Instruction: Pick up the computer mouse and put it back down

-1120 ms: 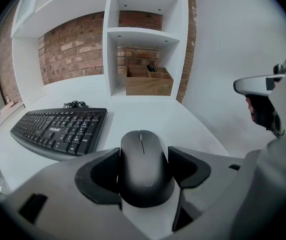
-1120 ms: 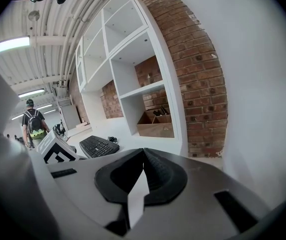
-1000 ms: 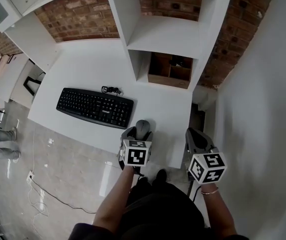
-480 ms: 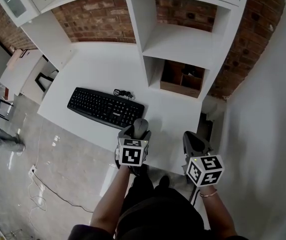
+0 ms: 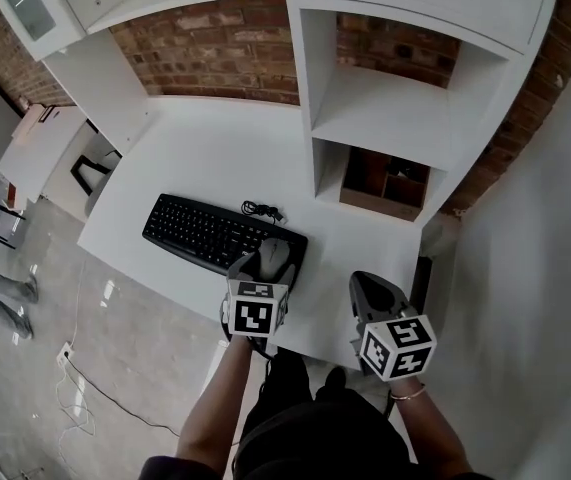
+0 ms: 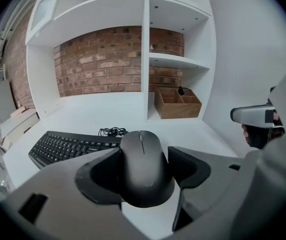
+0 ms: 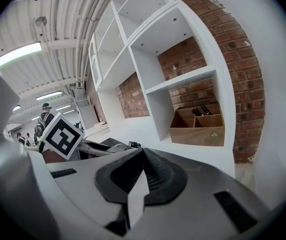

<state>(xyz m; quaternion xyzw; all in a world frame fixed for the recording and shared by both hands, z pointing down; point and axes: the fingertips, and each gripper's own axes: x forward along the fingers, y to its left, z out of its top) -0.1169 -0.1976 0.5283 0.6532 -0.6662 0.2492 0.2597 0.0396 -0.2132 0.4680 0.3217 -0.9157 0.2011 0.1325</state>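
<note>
A dark grey computer mouse (image 5: 275, 251) (image 6: 143, 154) sits between the jaws of my left gripper (image 5: 269, 264) (image 6: 143, 170), which is shut on its sides. In the head view it overlaps the right end of the black keyboard (image 5: 210, 230) (image 6: 67, 145) on the white desk (image 5: 215, 158). The mouse looks lifted off the desk, with white surface showing under its rear. My right gripper (image 5: 370, 286) (image 7: 141, 171) hangs near the desk's front right corner, its pads together and nothing between them.
A coiled black cable (image 5: 262, 209) (image 6: 111, 131) lies behind the keyboard. A wooden box (image 5: 385, 183) (image 7: 200, 124) sits in the lowest shelf bay at the desk's right. White shelves and a brick wall stand behind. A person (image 7: 45, 116) is far off to the left.
The left gripper has carried the mouse left and forward, from the bare desk right of the keyboard to over the keyboard's right end. The right gripper stayed shut and shifted only slightly.
</note>
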